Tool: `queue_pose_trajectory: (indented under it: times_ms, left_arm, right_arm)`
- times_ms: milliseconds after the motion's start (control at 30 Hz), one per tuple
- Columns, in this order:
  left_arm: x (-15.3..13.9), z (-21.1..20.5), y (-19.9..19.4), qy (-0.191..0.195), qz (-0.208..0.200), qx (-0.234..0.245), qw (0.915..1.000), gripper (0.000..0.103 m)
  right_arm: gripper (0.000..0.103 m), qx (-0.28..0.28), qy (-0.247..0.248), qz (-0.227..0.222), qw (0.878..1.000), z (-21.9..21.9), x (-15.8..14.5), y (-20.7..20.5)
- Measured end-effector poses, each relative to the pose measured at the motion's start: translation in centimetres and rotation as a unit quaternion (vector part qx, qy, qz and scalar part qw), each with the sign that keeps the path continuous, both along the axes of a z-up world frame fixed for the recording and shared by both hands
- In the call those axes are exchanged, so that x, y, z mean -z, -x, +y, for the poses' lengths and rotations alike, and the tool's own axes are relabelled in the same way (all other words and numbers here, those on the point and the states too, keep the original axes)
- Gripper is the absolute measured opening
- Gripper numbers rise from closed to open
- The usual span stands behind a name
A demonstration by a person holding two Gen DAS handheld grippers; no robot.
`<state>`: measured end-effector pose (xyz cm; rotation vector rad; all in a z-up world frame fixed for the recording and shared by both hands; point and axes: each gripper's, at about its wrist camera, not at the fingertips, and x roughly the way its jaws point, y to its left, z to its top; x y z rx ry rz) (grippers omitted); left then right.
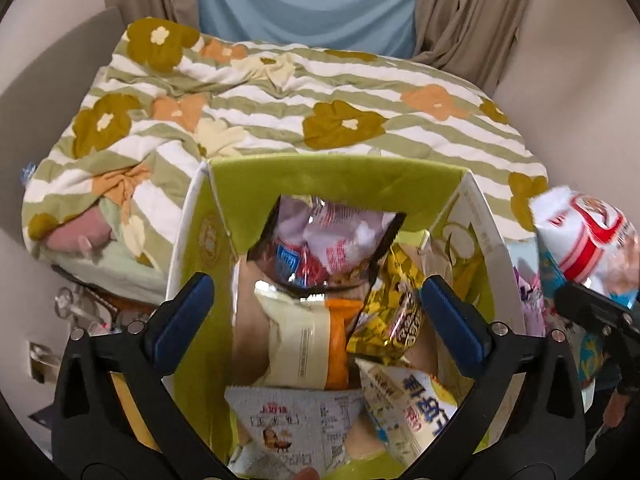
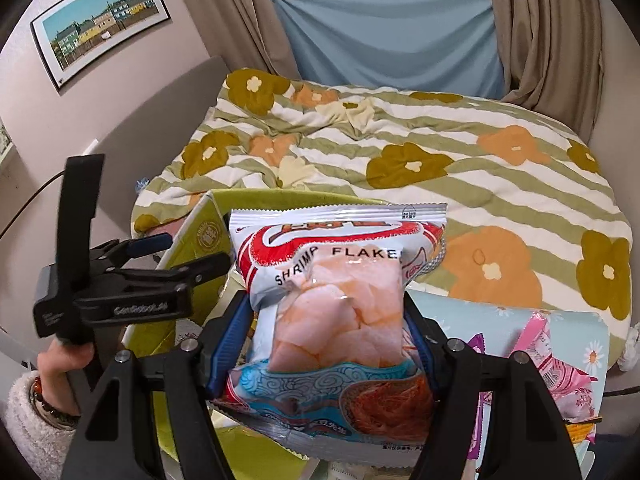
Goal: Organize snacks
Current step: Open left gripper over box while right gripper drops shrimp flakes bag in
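Note:
A green-lined cardboard box (image 1: pixel 332 176) holds several snack packets, among them a gold packet (image 1: pixel 390 312), a cream and orange packet (image 1: pixel 300 344) and a white printed packet (image 1: pixel 292 424). My left gripper (image 1: pixel 316 320) is open and empty, hovering over the box. My right gripper (image 2: pixel 326 336) is shut on a shrimp flakes bag (image 2: pixel 336 292), held upright beside the box (image 2: pixel 208 232). The bag also shows at the right edge of the left wrist view (image 1: pixel 584 236). The left gripper shows in the right wrist view (image 2: pixel 160 256).
A bed with a striped flower quilt (image 2: pixel 400 152) lies behind the box. Pink and purple snack packets (image 2: pixel 560 372) lie on a light blue daisy cloth (image 2: pixel 452 312) at the right. Curtains and a blue sheet (image 2: pixel 392 36) hang at the back.

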<state>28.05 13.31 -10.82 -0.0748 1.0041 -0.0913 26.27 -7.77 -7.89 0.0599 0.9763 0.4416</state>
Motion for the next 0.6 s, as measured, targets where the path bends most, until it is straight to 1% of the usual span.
queue_pose_trajectory:
  times_ms: [100, 267, 333, 433, 600]
  left_arm:
    - [-0.2, 0.4, 1.2, 0.001, -0.004, -0.008, 1.0000, 0.103]
    - [-0.3, 1.0, 3.7, -0.015, -0.003, -0.033, 0.9993, 0.103]
    - [-0.6, 1.6, 4.7, -0.013, -0.007, -0.039, 0.9991, 0.103]
    - [-0.9, 2.3, 5.4, -0.014, -0.007, -0.050, 0.9986, 0.103]
    - [-1.0, 3.4, 6.1, -0.013, -0.007, -0.072, 0.9973, 0.103]
  right_arm:
    - [0.066, -0.003, 0.000, 0.006, 1.000, 0.5, 0.3, -0.3]
    - [0.067, -0.011, -0.013, 0.016, 1.000, 0.9, 0.6, -1.1]
    - [0.067, -0.017, -0.020, 0.018, 0.999, 1.3, 0.6, -1.6]
    - [0.068, -0.026, -0.021, 0.011, 0.999, 2.4, 0.4, -2.2]
    - [0.070, -0.026, -0.035, 0.017, 0.999, 4.0, 1.2, -3.5]
